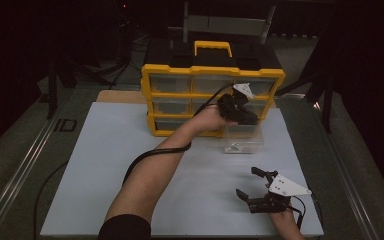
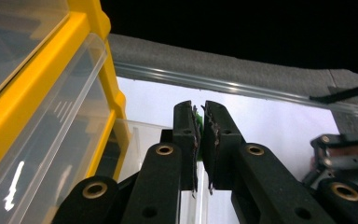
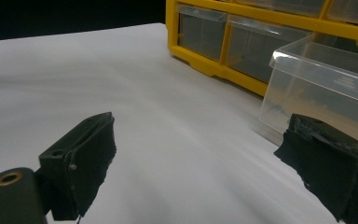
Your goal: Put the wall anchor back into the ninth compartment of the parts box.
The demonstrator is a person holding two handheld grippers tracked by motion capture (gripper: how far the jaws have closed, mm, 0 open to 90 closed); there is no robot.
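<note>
1. The clear drawer (image 1: 242, 140) is seen resting on the white worktop (image 1: 105, 165), just before the yellow organiser (image 1: 212, 75), its long axis lying across the cabinet front.
2. The left tool (image 1: 240, 107) is held above the drawer, jaws closed on a small green item (image 2: 197, 116).
3. The right tool (image 1: 252, 185) is held open, nothing between its jaws.
4. No legible writing is found.

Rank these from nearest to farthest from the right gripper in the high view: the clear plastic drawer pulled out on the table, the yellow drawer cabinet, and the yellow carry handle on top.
1. Clear plastic drawer: on the white table, just beyond the right gripper.
2. Yellow drawer cabinet: behind the drawer, at the table's far edge.
3. Yellow carry handle: on the cabinet's top, farthest back.
</note>
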